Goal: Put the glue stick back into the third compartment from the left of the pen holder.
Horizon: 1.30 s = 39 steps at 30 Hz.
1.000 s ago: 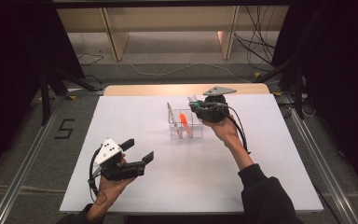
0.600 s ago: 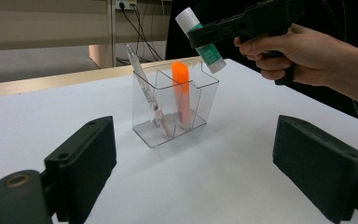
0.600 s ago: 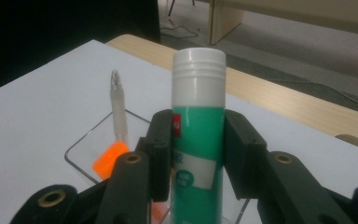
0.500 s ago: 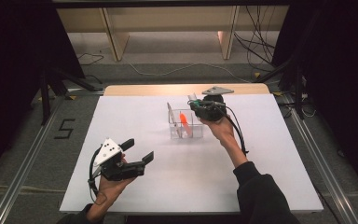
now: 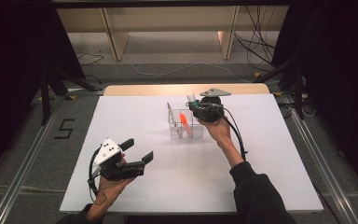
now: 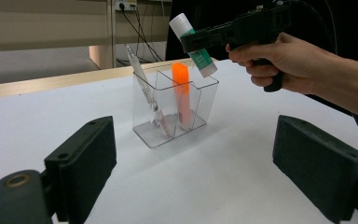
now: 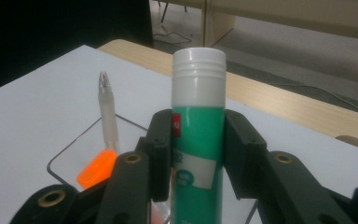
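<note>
A clear plastic organizer (image 5: 182, 125) (image 6: 173, 109) stands mid-table with an orange marker (image 5: 184, 121) (image 6: 182, 93) (image 7: 97, 169) and a clear pen (image 5: 170, 112) (image 6: 144, 88) (image 7: 107, 112) upright in its compartments. My right gripper (image 5: 194, 103) (image 7: 198, 154) is shut on a green-and-white glue stick (image 6: 193, 44) (image 7: 198, 130), held tilted just above the organizer's right rear corner, white cap up. My left gripper (image 5: 137, 151) (image 6: 205, 163) stands open near the table's front left, jaws wide with nothing between them, pointing toward the organizer.
The white table (image 5: 261, 154) has a wooden strip (image 5: 168, 88) along its far edge. Shelving legs (image 5: 114, 39) and cables (image 5: 256, 46) lie on the floor beyond. Metal rails (image 5: 23, 177) run along both sides of the table.
</note>
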{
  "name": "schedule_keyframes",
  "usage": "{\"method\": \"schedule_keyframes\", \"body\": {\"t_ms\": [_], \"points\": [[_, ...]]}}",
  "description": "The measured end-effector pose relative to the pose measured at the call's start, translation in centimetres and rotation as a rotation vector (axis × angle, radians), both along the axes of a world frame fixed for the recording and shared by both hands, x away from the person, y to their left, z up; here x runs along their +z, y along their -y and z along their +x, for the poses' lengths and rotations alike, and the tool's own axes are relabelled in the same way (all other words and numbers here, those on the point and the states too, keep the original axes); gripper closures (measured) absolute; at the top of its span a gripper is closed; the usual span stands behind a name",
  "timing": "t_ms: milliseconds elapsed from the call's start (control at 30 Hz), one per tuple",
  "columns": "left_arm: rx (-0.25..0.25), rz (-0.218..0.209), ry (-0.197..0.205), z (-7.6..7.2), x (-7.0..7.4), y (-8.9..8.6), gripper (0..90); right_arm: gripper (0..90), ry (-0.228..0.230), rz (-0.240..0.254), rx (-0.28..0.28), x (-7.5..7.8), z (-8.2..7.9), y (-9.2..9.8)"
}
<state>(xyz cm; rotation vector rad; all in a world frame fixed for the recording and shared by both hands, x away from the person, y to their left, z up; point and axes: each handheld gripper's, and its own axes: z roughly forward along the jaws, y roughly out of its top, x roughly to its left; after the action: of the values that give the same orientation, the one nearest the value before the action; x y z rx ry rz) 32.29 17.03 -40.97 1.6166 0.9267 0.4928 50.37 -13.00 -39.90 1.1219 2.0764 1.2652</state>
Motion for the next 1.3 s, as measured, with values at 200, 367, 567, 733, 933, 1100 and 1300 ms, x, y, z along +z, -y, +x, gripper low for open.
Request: {"method": "schedule_keyframes", "body": {"t_ms": [200, 367, 567, 733, 933, 1100, 1300], "points": [[0.001, -0.001, 0.001, 0.0, 0.0, 0.0, 12.8, 65.8, -0.005, 0.009, -0.011, -0.7, 0.1, 0.1], [0.000, -0.002, 0.000, 0.0, 0.0, 0.1, 12.8, 65.8, -0.003, 0.008, -0.013, -0.9, 0.2, 0.0], [0.000, -0.003, -0.001, 0.0, 0.0, 0.0, 12.8, 65.8, -0.005, 0.013, -0.022, -1.3, 0.2, -0.1], [-0.001, 0.000, 0.000, 0.0, 0.0, 0.0, 12.8, 65.7, -0.003, 0.012, -0.020, -1.6, 0.2, -0.2], [-0.001, 0.002, 0.001, 0.0, 0.0, -0.1, 12.8, 65.6, -0.001, 0.018, -0.027, -1.8, 0.1, -0.1], [-0.001, 0.000, 0.000, 0.0, 0.0, 0.0, 12.8, 65.6, 0.000, 0.009, -0.023, -2.1, 0.1, -0.2], [-0.001, 0.000, 0.001, 0.0, 0.0, 0.0, 12.8, 65.5, -0.003, 0.008, -0.025, -2.4, 0.1, -0.2]]}}
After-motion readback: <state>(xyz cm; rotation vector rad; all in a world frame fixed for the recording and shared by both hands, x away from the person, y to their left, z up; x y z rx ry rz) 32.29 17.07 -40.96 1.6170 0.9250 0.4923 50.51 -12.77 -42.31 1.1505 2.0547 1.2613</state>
